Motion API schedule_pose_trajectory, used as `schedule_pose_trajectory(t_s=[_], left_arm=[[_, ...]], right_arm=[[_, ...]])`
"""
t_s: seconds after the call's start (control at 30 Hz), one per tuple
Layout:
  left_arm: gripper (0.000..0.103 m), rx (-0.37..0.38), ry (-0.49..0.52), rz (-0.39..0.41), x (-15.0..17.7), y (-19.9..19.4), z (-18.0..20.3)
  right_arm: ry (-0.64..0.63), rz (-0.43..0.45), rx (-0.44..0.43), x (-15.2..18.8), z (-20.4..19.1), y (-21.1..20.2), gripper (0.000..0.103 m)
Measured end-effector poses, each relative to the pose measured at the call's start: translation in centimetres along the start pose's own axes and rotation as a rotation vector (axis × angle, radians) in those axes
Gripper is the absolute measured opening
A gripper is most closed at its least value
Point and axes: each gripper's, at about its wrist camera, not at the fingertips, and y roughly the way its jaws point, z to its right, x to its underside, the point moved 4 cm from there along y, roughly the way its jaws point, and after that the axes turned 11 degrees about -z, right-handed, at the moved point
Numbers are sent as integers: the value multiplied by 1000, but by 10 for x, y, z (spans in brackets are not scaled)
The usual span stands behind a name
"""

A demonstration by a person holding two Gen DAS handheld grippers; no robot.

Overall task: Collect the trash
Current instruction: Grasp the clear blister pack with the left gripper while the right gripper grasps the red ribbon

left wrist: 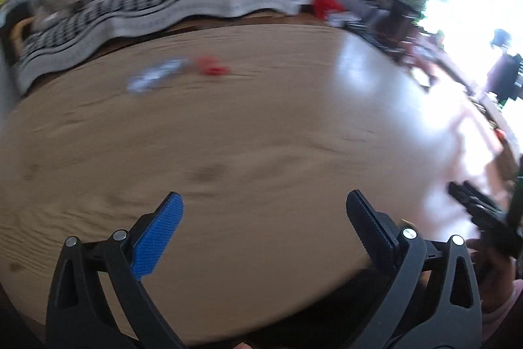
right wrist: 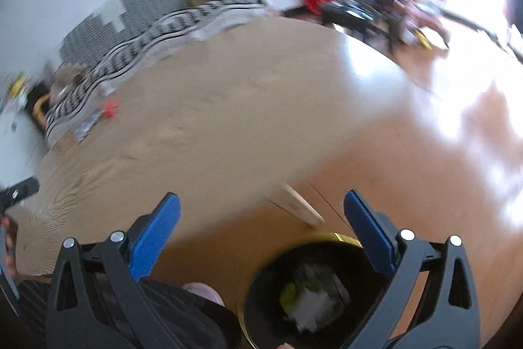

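Note:
Both views are blurred by motion. My left gripper hangs open and empty over the near part of a round wooden table. Far across the table lie a silvery-blue wrapper and a small red scrap. My right gripper is open and empty above the table's edge and the floor. Under it stands a black bin with a gold rim, holding white and yellow-green trash. The red scrap and the wrapper show at the table's far left in the right wrist view.
A sofa with a black-and-white striped throw runs behind the table. A red object and dark furniture stand by the bright window. A pale wooden table leg slants beside the bin. The other gripper shows at the right edge.

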Motion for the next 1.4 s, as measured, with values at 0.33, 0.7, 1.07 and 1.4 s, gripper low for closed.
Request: schedule_pose_trajectory(t_s=[0.33,0.7,1.07,1.4], left_arm=[[97,-95,-148,-191,-38,66,-140],[98,-162,-68,-145,-104,118,-177],[98,-94,114,-166,-177,152,-177],[49,-56,191,-107,-199,160,-165]], right_arm=[[-361,-199,-63,-57,-164,112,97],[-481,-220,-38,-125,-256,194,98],[-523,-222,-60,-186,-288,244,98],[-551,-176,-107,-197,-299,248,81]])
